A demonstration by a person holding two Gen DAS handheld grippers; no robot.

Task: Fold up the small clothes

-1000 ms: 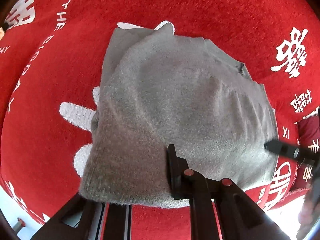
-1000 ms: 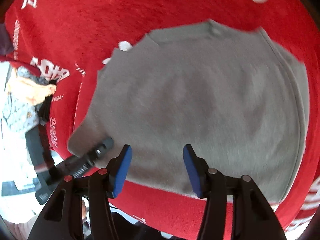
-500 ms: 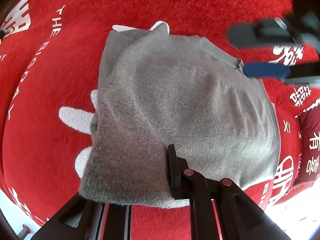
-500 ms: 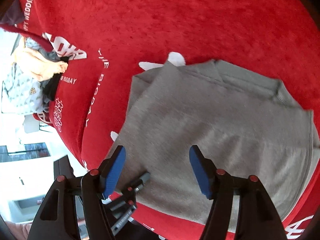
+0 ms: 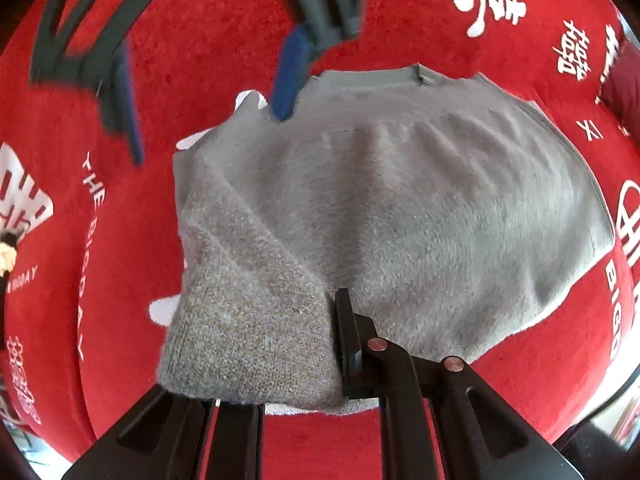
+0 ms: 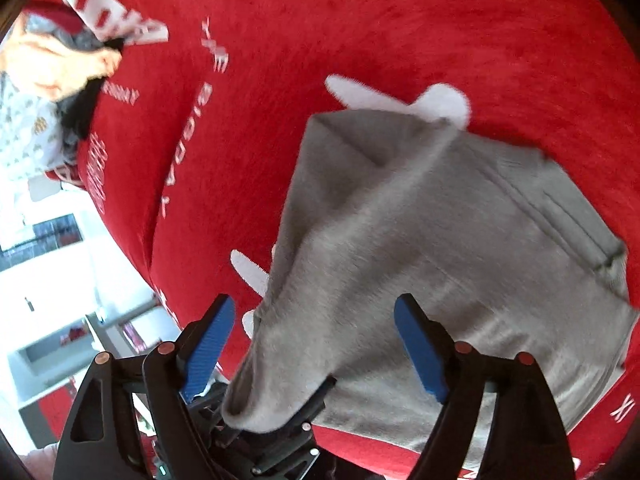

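Note:
A folded grey knit garment [image 5: 400, 216] lies on a red blanket [image 5: 400, 12] with white lettering. My left gripper [image 5: 288, 344] is shut on the garment's near corner and lifts it off the blanket; the left finger is hidden under the cloth. That raised corner shows in the right wrist view [image 6: 272, 392], with the left gripper under it. My right gripper [image 6: 312, 352] is open with blue pads, above the garment's [image 6: 460, 248] near edge. In the left wrist view the right gripper [image 5: 208, 92] hovers, blurred, over the garment's far left corner.
The red blanket [image 6: 400, 20] covers a bed-like surface whose edge drops off at the left in the right wrist view. A pile of other clothes [image 6: 36, 92] lies at the far left. A white floor and furniture [image 6: 52, 320] show beyond the edge.
My left gripper has lifted the garment's near corner and pulled it up. My right gripper has swung across from the right side to the far left corner of the garment.

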